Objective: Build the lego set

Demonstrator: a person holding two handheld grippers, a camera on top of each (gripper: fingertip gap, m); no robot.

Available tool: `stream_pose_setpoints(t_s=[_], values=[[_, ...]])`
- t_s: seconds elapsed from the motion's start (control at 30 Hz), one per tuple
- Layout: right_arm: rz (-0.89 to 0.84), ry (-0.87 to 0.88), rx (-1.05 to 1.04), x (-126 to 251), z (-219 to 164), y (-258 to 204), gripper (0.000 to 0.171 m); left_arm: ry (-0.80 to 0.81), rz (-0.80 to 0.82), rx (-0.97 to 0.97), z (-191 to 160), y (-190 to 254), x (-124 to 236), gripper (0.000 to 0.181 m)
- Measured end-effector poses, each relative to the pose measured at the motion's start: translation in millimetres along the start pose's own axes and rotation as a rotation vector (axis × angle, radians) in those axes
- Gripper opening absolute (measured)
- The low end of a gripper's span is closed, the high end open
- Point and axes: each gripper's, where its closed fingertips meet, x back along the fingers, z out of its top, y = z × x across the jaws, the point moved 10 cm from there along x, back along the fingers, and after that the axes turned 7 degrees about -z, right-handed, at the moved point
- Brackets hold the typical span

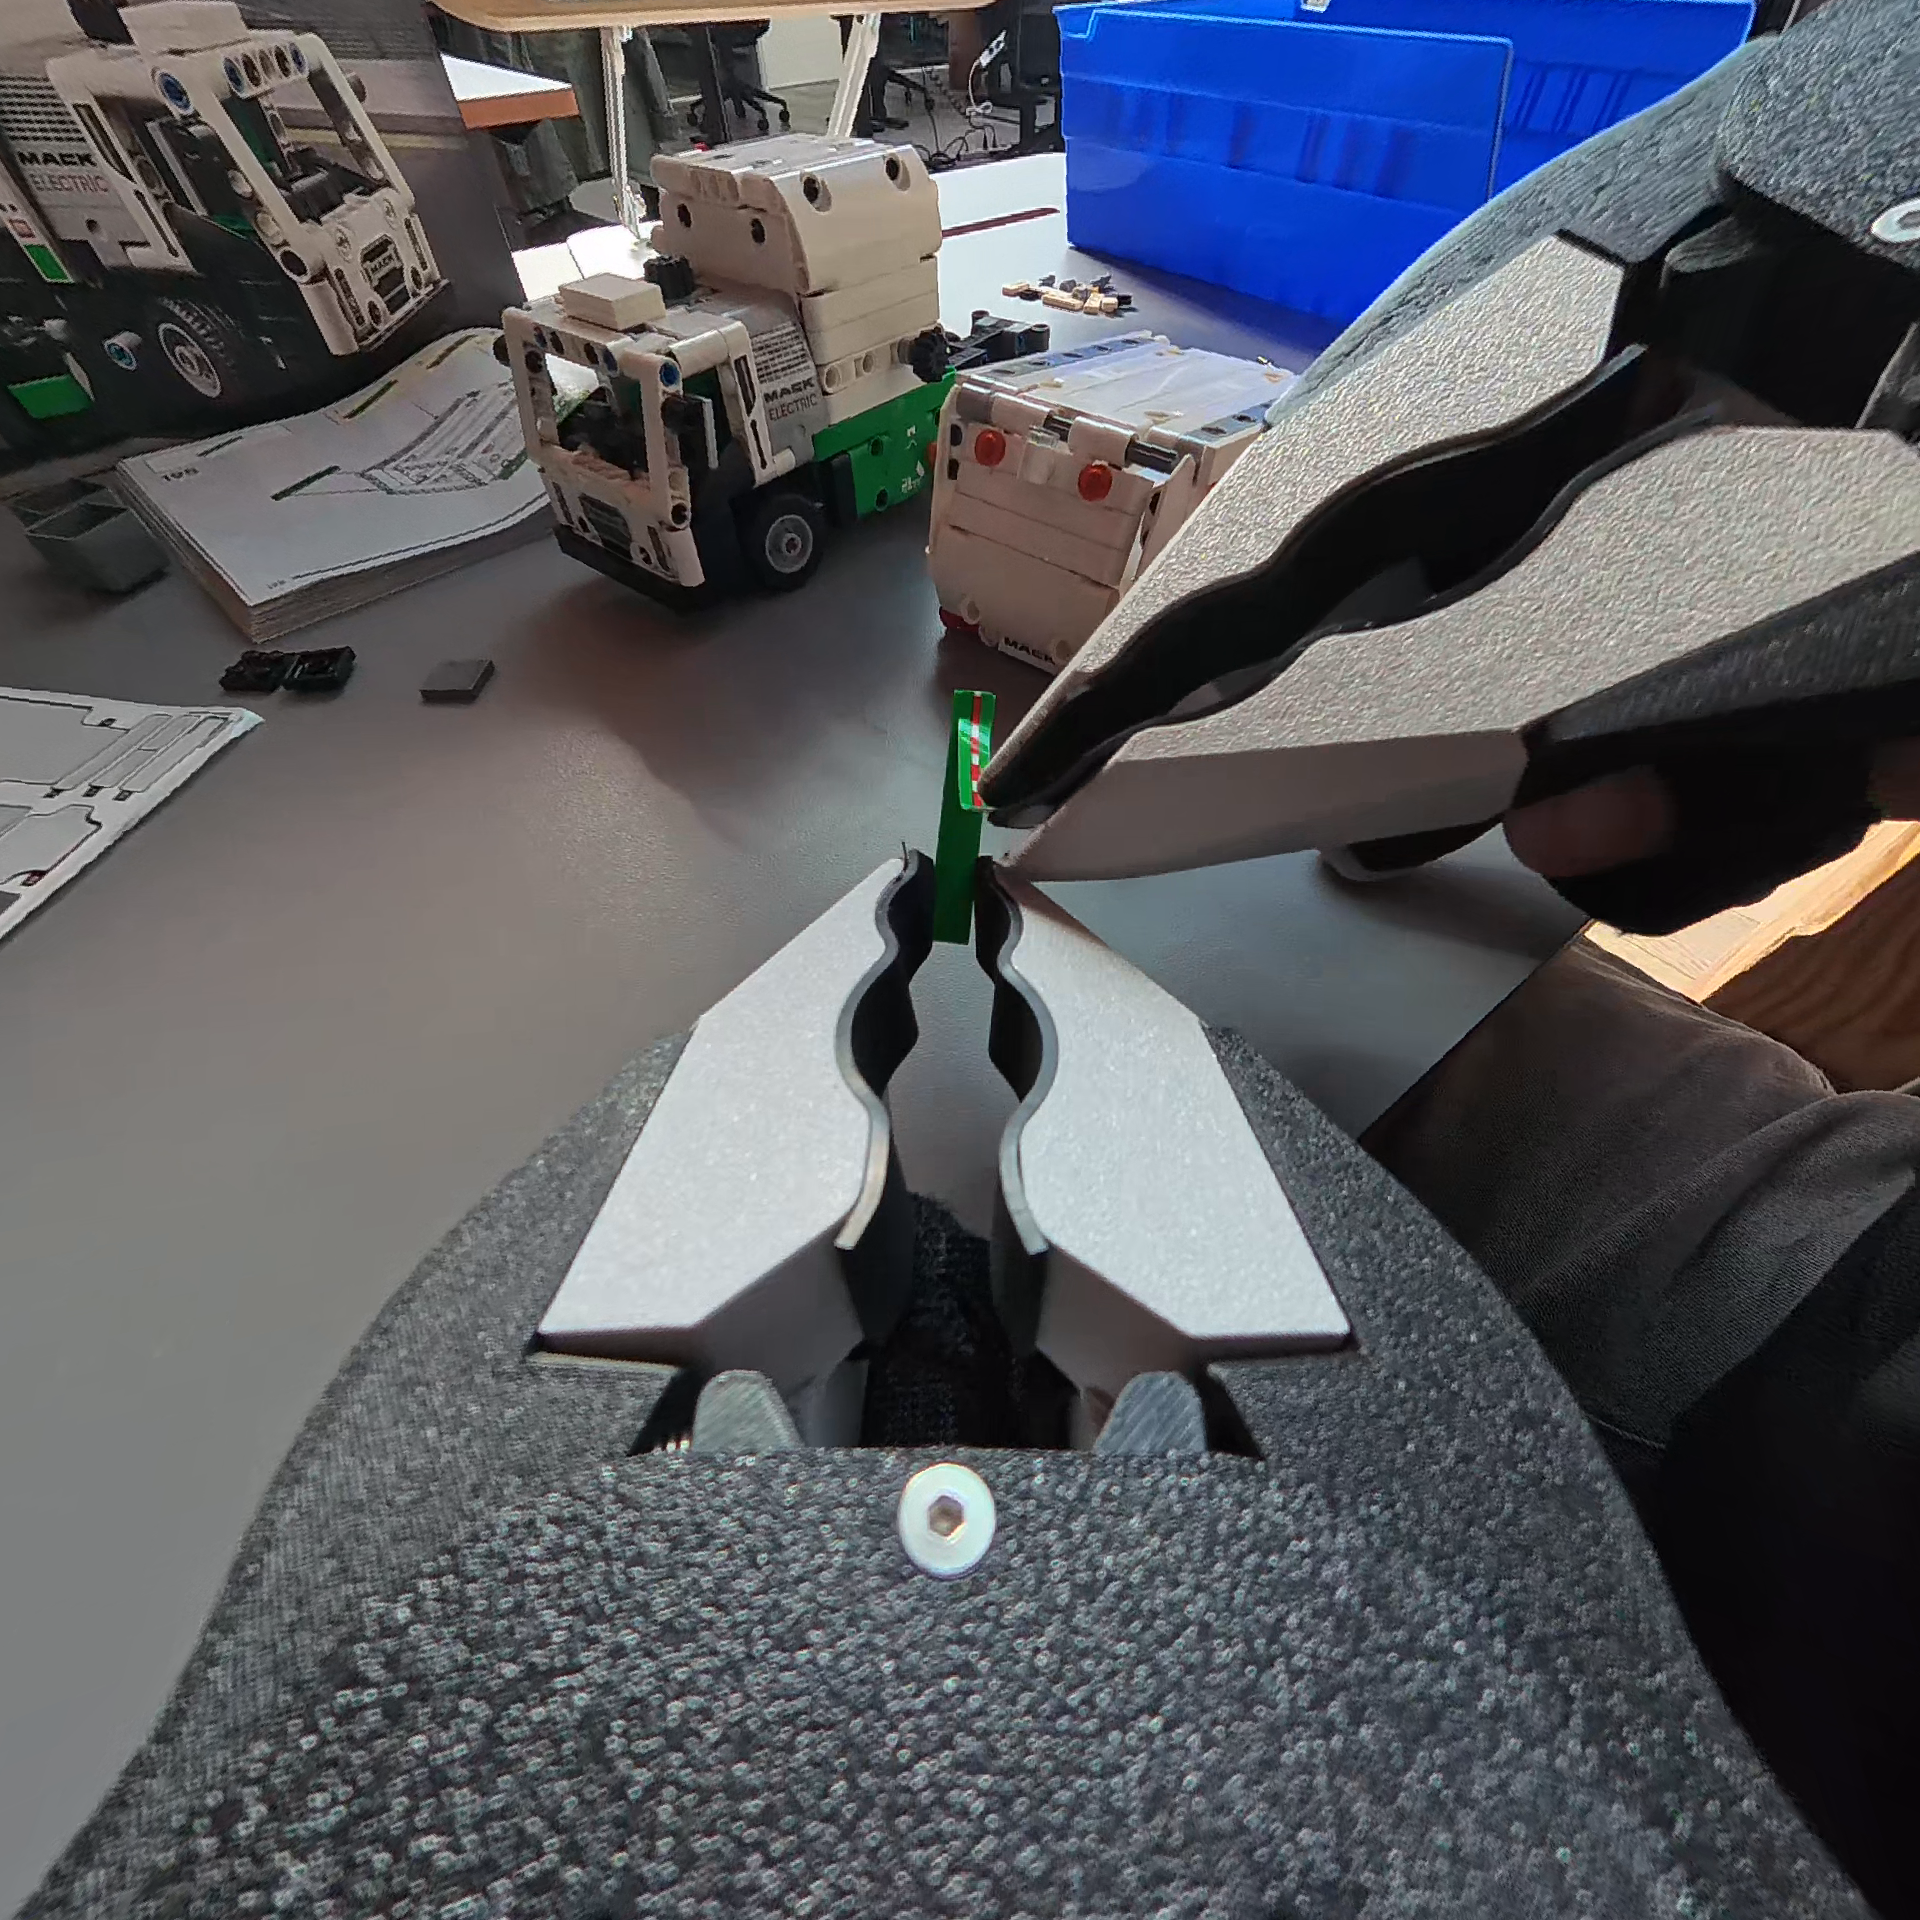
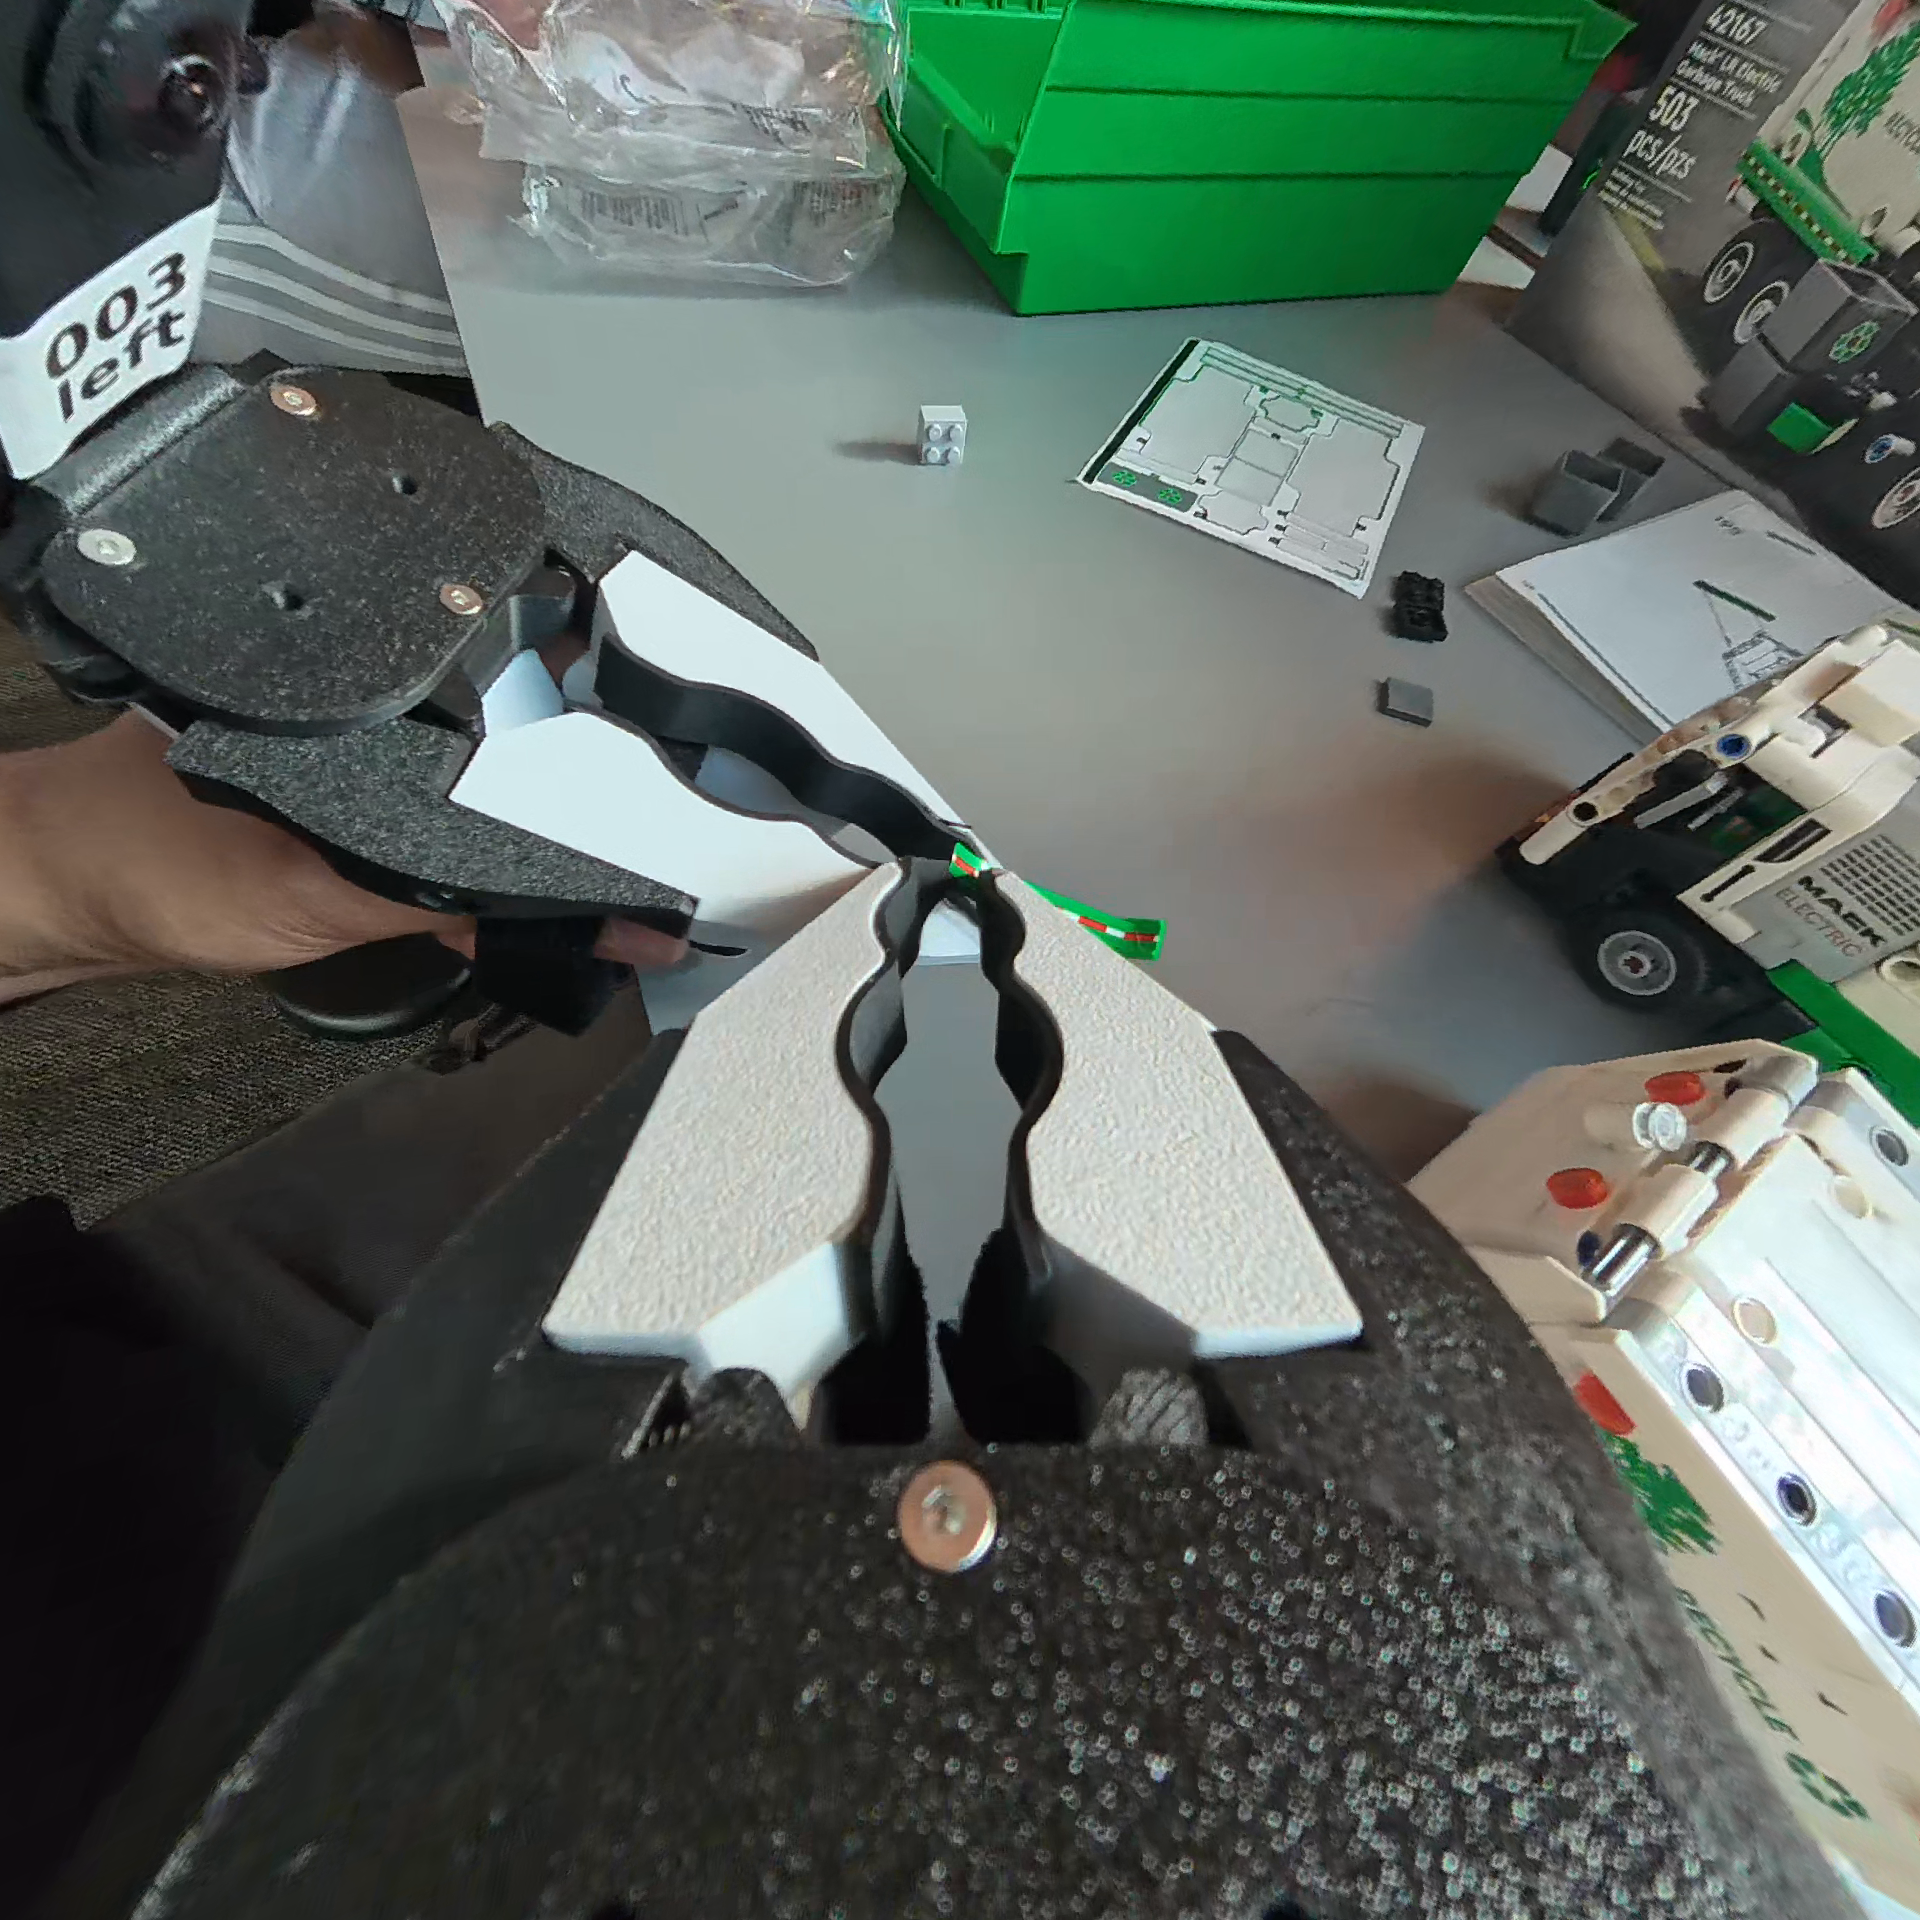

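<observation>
A thin green sticker strip (image 1: 956, 862) with a red-and-white striped end stands upright between both grippers, above the grey table. My left gripper (image 1: 951, 871) is shut on its lower part. My right gripper (image 1: 989, 805) comes in from the right and pinches the striped upper part. In the right wrist view, my right gripper (image 2: 951, 873) is shut on the strip (image 2: 1101, 923), which trails off to the right, and the left gripper (image 2: 930, 831) meets it from the left. The white and green truck (image 1: 727, 416) and its separate white rear body (image 1: 1049, 499) stand beyond.
The sticker sheet (image 2: 1257, 468), instruction booklet (image 2: 1662, 623), small black pieces (image 2: 1418, 605), a dark tile (image 2: 1406, 698) and a grey brick (image 2: 943, 433) lie on the table. A green bin (image 2: 1226, 145), plastic bags (image 2: 686, 135), a blue bin (image 1: 1299, 156) and the set's box (image 1: 208, 208) stand behind. Only a small space, under 4 cm, lies between the two pairs of fingers. Both grippers' tips are roughly 20 centimetres from the dark tile (image 2: 1406, 698). My left wrist view (image 1: 456, 677) looks at it from another angle.
</observation>
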Motion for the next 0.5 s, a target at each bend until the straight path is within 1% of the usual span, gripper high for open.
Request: stream_pose_setpoints(t_s=[0.03,0.2,0.5], values=[[0.007,0.002,-0.005,0.2,0.0,0.0,0.010,0.001,-0.001,0.001,0.0,-0.1,0.1,0.006],[0.038,-0.001,-0.058,-1.2,0.6,-0.9,0.010,-0.004,0.005,-0.008,-0.2,0.5,-0.2,0.006],[0.049,-0.023,-0.071,-2.3,1.3,0.3,0.011,-0.009,0.019,-0.025,-0.7,1.4,-0.3,0.006]])
